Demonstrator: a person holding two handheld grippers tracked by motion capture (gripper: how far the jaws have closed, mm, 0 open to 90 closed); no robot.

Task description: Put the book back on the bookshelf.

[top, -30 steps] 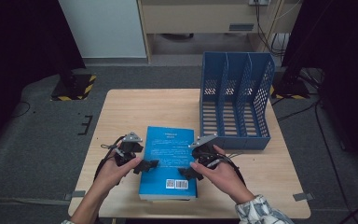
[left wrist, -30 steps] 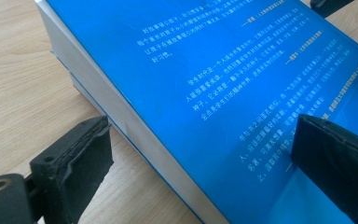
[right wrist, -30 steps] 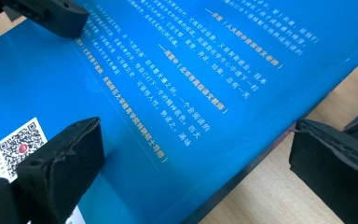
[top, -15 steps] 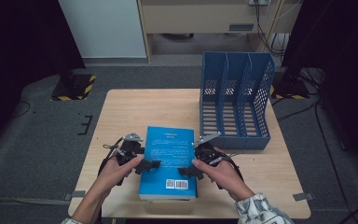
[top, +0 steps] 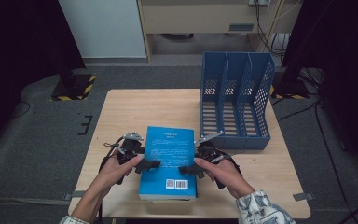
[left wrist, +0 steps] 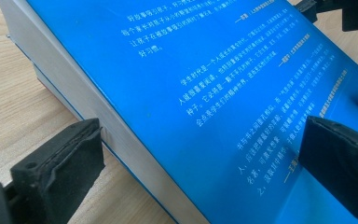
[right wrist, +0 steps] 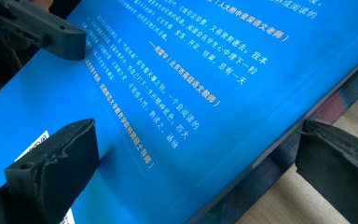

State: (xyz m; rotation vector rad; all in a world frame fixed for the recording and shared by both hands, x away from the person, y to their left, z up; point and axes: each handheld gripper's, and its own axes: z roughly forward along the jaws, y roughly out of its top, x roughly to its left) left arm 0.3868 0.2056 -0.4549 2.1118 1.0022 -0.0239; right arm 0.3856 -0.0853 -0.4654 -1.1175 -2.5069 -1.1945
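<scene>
A thick blue book (top: 170,158) lies flat near the table's front edge, back cover and barcode up. It rests on a second, darker book (right wrist: 279,158) whose edge peeks out below. My left gripper (top: 144,164) is open at the book's left side. One jaw hangs over the cover (left wrist: 223,93) and the other stands beside the page edges (left wrist: 121,135). My right gripper (top: 189,170) is open at the right side, with one jaw over the cover (right wrist: 177,93) and one outside the spine. In each gripper view the other gripper's jaw reaches over the far edge.
A blue three-slot file rack (top: 235,100) stands upright at the back right of the wooden table (top: 135,107), just beyond the right hand. Bare tabletop lies behind and left of the book. The person's forearms come in from the front edge.
Hardly anything. Both grippers stay at the book's sides, and the right hand has shifted slightly toward the front edge.
</scene>
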